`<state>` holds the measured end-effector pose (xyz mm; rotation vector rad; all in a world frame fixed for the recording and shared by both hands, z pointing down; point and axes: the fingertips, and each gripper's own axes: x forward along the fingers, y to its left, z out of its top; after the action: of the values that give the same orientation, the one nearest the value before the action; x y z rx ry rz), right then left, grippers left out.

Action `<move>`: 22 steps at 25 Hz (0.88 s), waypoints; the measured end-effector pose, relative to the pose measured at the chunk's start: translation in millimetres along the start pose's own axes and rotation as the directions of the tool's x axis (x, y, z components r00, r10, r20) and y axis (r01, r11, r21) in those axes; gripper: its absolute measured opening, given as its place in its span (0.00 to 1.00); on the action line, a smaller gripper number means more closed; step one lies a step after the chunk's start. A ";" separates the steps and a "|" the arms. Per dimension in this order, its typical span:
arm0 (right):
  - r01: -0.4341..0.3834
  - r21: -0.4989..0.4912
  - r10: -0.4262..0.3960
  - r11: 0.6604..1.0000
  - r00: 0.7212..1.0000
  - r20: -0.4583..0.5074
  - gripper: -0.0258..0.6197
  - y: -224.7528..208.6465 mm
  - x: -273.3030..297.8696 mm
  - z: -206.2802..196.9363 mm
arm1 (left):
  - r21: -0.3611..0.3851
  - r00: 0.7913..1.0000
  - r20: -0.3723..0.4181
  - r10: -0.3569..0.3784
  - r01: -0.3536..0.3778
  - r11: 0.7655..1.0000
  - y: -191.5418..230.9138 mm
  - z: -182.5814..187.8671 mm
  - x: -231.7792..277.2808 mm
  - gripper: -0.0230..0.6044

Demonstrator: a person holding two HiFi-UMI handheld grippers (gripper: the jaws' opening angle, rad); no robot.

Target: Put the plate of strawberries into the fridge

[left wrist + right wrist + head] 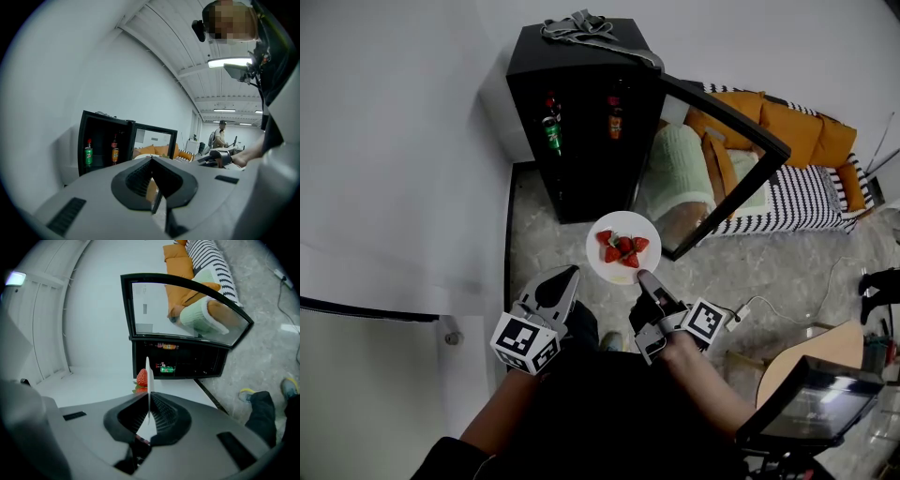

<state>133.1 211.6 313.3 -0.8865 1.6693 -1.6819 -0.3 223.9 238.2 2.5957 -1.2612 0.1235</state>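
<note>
A white plate with several red strawberries hangs level in the air in front of the black mini fridge. My right gripper is shut on the plate's near rim. In the right gripper view the plate shows edge-on between the jaws of the right gripper, a strawberry beside it, the fridge beyond. The fridge's glass door stands open to the right. My left gripper is shut and empty, left of the plate. The left gripper points at the fridge.
A green bottle and an orange bottle stand inside the fridge. A sofa with orange cushions and a green pillow is behind the door. A white wall runs along the left. A cable lies on the floor.
</note>
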 end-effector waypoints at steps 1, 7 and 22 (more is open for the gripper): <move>-0.002 0.001 0.002 1.000 1.000 0.003 0.07 -0.2 3.0 0.6 | 0.003 1.000 0.003 -0.004 0.004 1.000 2.2 0.3 1.7 0.01; -0.004 0.000 0.004 1.000 1.000 -0.003 0.07 4.5 -2.5 -1.8 | 0.010 1.000 0.008 -0.005 0.005 1.000 -5.8 2.8 0.2 0.01; 0.045 0.006 -0.045 0.999 0.998 0.035 0.07 -16.6 114.3 34.3 | -0.016 0.998 -0.039 -0.040 0.039 0.999 92.3 1.5 85.6 0.01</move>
<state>93.3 99.9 334.4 -0.9518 1.6323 -1.6902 -19.4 103.7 269.9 2.5906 -1.1921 0.1555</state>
